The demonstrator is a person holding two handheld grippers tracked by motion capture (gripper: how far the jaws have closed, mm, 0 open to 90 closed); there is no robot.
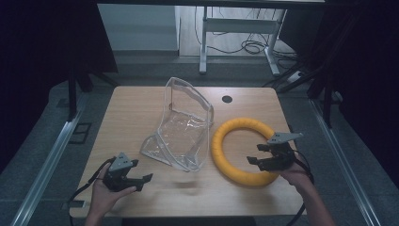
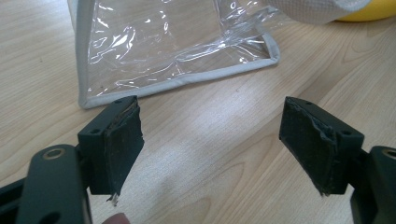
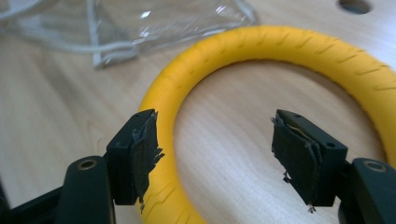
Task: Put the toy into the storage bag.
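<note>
The yellow ring (image 1: 243,150) is found flat on the wooden table (image 1: 136,106), at its right side, just right of the clear plastic bag (image 1: 183,127). The right gripper (image 1: 258,154) is held over the ring's near right arc, jaws spread, nothing between them. The left gripper (image 1: 142,170) is held near the bag's near left corner, jaws spread and empty.

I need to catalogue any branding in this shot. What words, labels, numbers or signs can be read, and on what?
None: no readable text on the clear plastic bag, the yellow ring or the wooden table. The ring bears only molded grooves, not letters.
</note>
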